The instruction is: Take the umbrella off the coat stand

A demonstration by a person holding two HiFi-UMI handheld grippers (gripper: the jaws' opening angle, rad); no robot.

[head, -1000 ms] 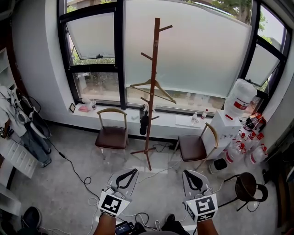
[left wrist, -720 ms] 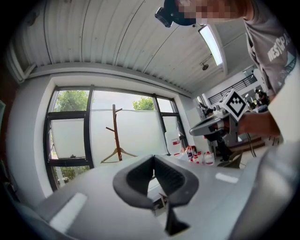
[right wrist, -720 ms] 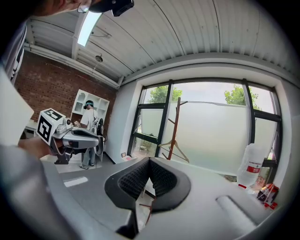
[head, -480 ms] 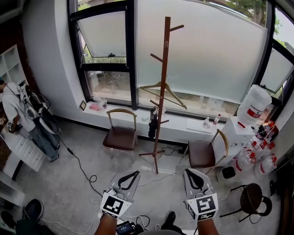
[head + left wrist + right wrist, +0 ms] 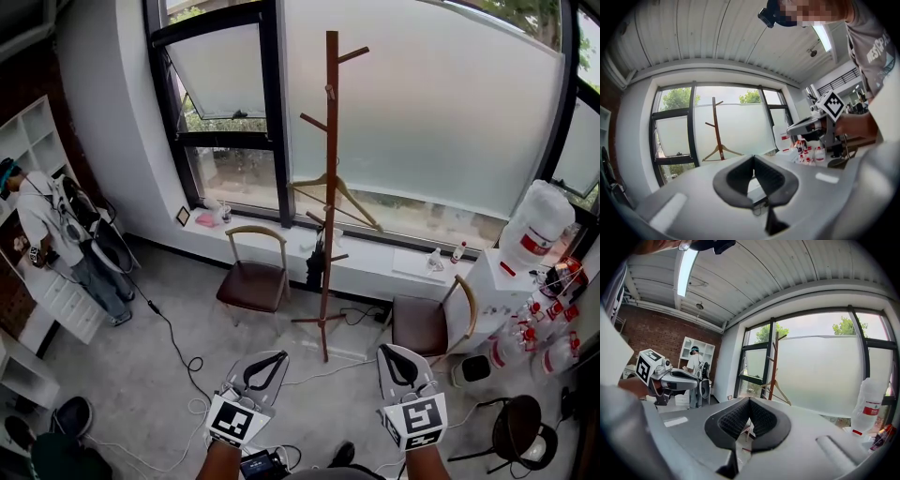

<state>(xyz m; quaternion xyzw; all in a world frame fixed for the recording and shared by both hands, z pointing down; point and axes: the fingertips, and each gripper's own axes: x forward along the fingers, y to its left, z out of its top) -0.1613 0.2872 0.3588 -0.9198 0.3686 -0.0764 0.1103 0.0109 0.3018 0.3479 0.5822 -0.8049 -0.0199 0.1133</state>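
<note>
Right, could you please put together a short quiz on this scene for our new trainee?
1. True or false: the umbrella hangs on the coat stand.
2. What else hangs on the stand? A) a wooden hanger B) a jacket C) a backpack
3. In a few words: what do the left tool and the right tool hold?

Key: 1 true; 2 A; 3 nothing, both are shut and empty, well short of the stand.
</note>
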